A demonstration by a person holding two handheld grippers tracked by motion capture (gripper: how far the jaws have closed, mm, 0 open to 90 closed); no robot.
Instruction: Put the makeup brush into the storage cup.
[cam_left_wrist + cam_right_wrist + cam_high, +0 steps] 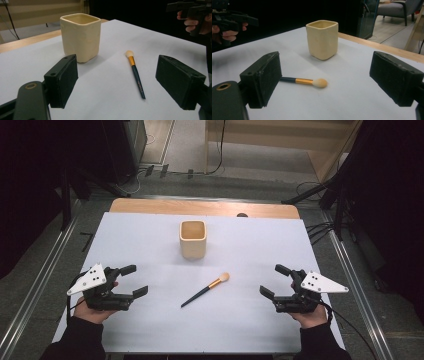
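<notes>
Down at the near edge, the left gripper point(134, 280) sits low at the left of the white tabletop point(150, 245), jaws spread wide with nothing between them. Mirror image on the other side: the right gripper point(274, 280) is held at the right, jaws just as wide apart and also empty, each one gripped by a hand with a dark sleeve behind it.

Between the two, a little farther in, lies the makeup brush point(206, 289), flat on the tabletop and on a diagonal, dark handle toward the near left, gold ferrule and pale bristle tip toward the far right. It's well apart from both grippers. In the left gripper view the makeup brush point(136, 73) runs away from the camera, bristles at the far end.

Farther back, near the middle, stands the cream square cup point(193, 239), upright, open at the top, clear of the brush. Beyond it a strip of wooden edge point(200, 208) shows past the white surface.
</notes>
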